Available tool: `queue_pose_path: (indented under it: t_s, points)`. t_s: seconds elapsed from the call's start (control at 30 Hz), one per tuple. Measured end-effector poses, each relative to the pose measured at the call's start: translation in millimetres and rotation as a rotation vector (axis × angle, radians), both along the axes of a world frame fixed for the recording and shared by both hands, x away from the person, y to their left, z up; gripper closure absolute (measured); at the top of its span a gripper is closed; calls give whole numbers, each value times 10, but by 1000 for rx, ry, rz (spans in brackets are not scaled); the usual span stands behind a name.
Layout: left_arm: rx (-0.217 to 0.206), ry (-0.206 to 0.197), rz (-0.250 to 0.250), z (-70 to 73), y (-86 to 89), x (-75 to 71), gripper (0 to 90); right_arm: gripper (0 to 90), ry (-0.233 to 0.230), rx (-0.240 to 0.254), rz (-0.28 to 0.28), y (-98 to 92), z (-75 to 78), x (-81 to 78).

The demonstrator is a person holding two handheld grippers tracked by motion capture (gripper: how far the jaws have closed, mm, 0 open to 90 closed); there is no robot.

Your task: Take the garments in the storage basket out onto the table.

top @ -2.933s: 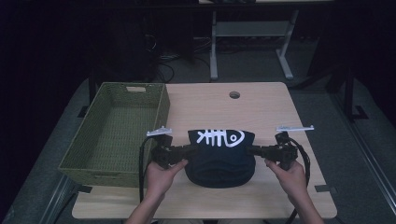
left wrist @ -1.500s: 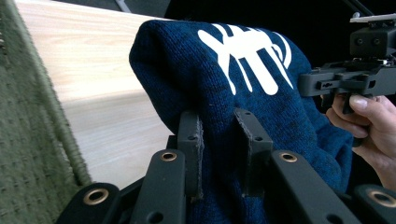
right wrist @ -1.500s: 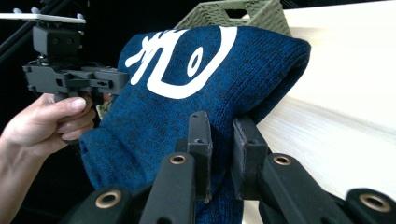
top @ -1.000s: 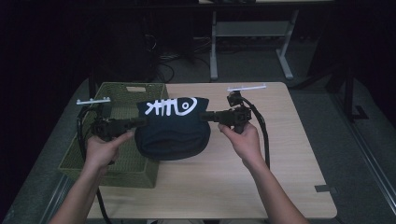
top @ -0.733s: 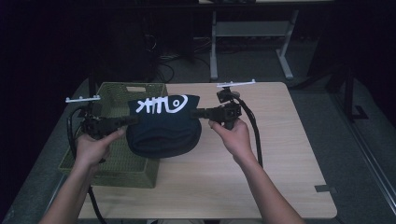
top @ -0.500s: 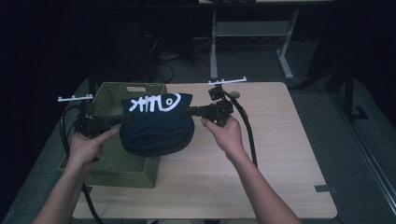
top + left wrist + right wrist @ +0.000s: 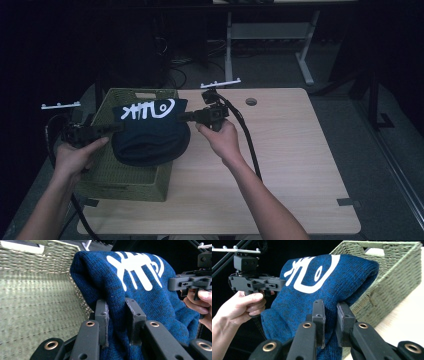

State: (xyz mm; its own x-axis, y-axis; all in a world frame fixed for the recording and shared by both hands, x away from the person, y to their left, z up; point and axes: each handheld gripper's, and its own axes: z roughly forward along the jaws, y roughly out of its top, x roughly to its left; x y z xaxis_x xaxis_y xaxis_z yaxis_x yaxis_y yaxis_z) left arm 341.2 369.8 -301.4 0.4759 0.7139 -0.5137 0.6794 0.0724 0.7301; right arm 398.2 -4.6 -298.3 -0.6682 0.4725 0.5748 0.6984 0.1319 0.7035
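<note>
Blue knitted sweater, folded, hangs above the basket, pinched at opposite edges by the left gripper and right gripper. Risk: uneven release unfolds it or drapes it over the rim.

A green woven basket sat on the left side of the light wooden worktop. A small round hole was near the worktop's far edge. A white metal stand stood behind on the grey floor.
</note>
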Motion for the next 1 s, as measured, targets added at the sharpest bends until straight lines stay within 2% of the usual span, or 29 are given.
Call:
queue_pose_path:
  t_s: [0.33,0.63,1.0]
  points:
    - [13,29,49,-110,265,44,745,788,8,-8,15,325,-78,89]
    - [31,47,97,-164,548,41,746,788,37,2,36,637,-200,155]
    - [60,74,137,-304,762,83,747,786,55,-15,36,938,-369,245]
